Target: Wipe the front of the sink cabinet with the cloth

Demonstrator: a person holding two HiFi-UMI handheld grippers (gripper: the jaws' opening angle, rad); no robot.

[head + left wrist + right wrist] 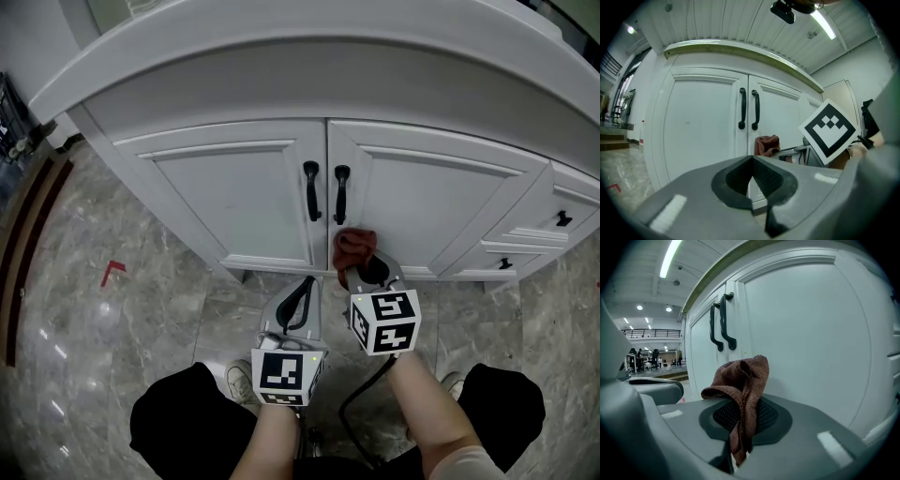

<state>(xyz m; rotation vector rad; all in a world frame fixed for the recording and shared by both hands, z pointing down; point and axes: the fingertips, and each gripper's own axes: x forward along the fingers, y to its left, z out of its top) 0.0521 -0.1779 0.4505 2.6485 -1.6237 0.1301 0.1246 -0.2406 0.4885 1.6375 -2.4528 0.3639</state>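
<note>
The white sink cabinet (234,192) has two doors with black handles (325,191) at the centre seam. My right gripper (361,267) is shut on a reddish-brown cloth (353,249), held close to the lower part of the right door (811,338), just below the handles. In the right gripper view the cloth (743,385) bunches up above the closed jaws. My left gripper (302,298) is shut and holds nothing, lower and to the left of the right one, back from the doors. In the left gripper view the cloth (767,144) and the handles (748,108) show ahead.
A drawer stack with small black pulls (562,219) flanks the right door. The countertop edge (281,56) overhangs the doors. Marble floor (141,309) spreads to the left, with a red mark (112,270). The person's knees and shoes (242,379) are below the grippers.
</note>
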